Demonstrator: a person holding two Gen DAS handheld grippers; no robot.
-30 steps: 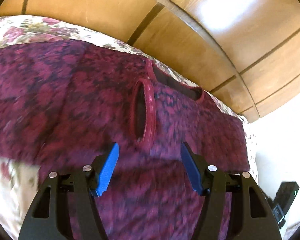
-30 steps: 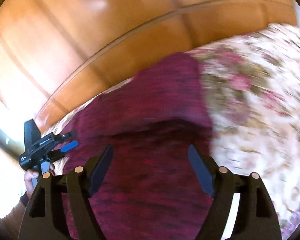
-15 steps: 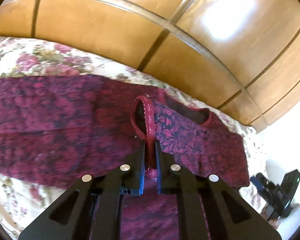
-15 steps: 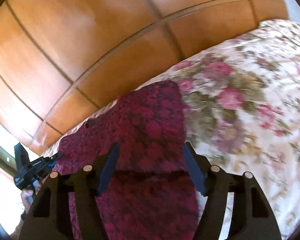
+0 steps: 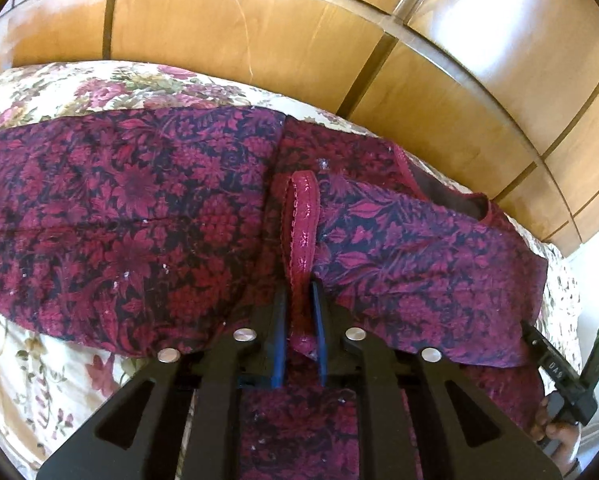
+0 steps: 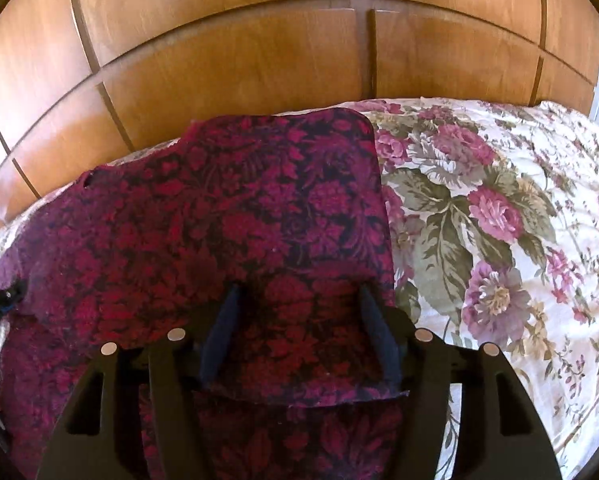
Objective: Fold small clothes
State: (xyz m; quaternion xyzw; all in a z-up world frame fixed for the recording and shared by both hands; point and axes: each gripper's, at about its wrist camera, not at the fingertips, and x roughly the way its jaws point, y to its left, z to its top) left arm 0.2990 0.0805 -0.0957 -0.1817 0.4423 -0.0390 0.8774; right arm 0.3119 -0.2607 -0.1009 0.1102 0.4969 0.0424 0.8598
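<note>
Left claw (image 5: 299, 312) has its blue fingers (image 5: 277, 332) almost together on the shiny red armhole trim (image 5: 301, 224) of a dark red floral garment (image 5: 131, 216), and the jaws are opening a little at this moment with the trim between them. That trim runs as a narrow loop away from the fingertips toward the far side of the bed. To the left of the claw the garment spreads flat and wide across the floral bedspread (image 5: 39, 364); to its right lies the upper part with the dark neck opening (image 5: 447, 196), reaching the right edge of the bed. A glossy wooden panelled wall (image 5: 259, 28) stands behind the bed. At the far right edge of this view a hand holds the other claw's black body, with a green light on it.

Right claw (image 6: 299, 328) stands released, its fingers (image 6: 219, 336) wide apart and resting on or just above a folded layer of the same garment (image 6: 203, 208); contact is unclear. The cloth's near edge lies just behind the fingers, and its straight right edge passes just beside the right finger. Right of that edge the bedspread (image 6: 499, 220) is bare, printed with pink roses and green leaves.
</note>
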